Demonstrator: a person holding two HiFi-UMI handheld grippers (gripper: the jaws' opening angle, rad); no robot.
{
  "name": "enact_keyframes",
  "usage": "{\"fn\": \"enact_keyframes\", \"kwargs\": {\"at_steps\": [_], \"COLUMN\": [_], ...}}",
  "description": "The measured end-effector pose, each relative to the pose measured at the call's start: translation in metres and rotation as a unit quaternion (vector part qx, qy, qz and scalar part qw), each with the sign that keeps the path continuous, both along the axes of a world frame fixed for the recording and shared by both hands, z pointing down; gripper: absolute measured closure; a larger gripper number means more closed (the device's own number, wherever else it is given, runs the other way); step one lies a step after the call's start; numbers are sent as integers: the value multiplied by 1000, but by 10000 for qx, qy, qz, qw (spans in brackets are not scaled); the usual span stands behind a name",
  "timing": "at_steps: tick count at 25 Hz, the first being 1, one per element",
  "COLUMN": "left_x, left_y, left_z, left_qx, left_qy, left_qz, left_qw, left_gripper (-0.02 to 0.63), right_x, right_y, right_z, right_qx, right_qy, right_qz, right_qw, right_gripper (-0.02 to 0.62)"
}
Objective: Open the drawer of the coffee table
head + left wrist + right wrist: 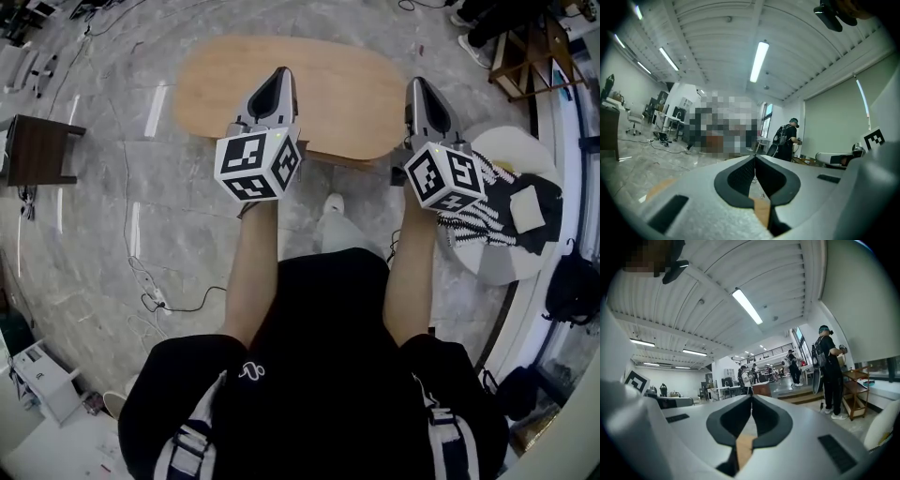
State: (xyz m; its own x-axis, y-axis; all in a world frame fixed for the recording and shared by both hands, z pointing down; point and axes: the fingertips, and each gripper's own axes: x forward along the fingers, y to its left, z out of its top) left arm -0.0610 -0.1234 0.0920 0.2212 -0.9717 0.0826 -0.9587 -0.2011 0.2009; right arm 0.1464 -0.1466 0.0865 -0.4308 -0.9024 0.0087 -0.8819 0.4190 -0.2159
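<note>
Seen from above, the left gripper (pixel 280 75) and right gripper (pixel 416 86), 2 empty tools with jaws pressed together, hover over the oval wooden coffee table (pixel 347 94) just ahead of the person.

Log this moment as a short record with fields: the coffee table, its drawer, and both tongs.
coffee table: oval wooden top, straight ahead
drawer: not visible from above
left tongs: shut, empty, over the tabletop
right tongs: shut, empty, by the table's right end
nearby: dark side table left, round white seat right
</note>
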Motion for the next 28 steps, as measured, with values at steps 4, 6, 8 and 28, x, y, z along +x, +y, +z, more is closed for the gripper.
{"fn": "enact_keyframes", "kwargs": {"at_steps": [4,6,8,28], "left_x": [11,13,15,-14], "left_y": [-42,-57,-70,-102], "left_z": [-14,-21,-31,-5], "left_qx": [-16,-43,-27,-522], "left_qy": [-90,-128,-150,-315], "left_qz": [-110,-167,-219,-355], "left_qw": [9999,9998,9996,9975], "left_gripper": [595,595,595,595], "right_x": [14,20,24,2], "right_y": [-48,-64,-77,-116], "right_z": [-9,-16,-25,6], "right_qx": [-42,-39,0,-454], "right_qy": [-98,-138,-169,-349], "right_qz": [-63,-72,-91,-216], "right_qw": [9999,9999,9998,9981], "right_gripper": [583,583,583,583]}}
